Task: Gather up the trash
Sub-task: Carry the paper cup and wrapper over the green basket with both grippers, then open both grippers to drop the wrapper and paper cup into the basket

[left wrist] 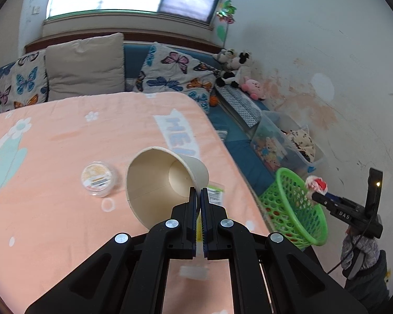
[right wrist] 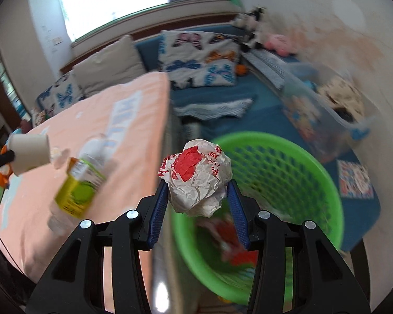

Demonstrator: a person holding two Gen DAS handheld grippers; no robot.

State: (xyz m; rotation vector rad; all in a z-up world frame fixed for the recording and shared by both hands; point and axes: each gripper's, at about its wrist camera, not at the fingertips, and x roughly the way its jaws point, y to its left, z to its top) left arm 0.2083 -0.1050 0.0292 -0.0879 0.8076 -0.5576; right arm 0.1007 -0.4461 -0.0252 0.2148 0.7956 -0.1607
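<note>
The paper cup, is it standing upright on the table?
No, the paper cup is tipped, pinched by its rim in the left gripper.

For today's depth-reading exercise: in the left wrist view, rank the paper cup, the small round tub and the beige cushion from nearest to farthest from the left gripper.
1. Paper cup: pinched by its rim in the left gripper.
2. Round tub: on the pink cloth, left of the cup.
3. Beige cushion: at the back, under the window.

place: home living room | evidence: cushioned bench point(left wrist: 170, 52), butterfly pillows point(left wrist: 175, 70), plush toys point(left wrist: 233, 68)
</note>
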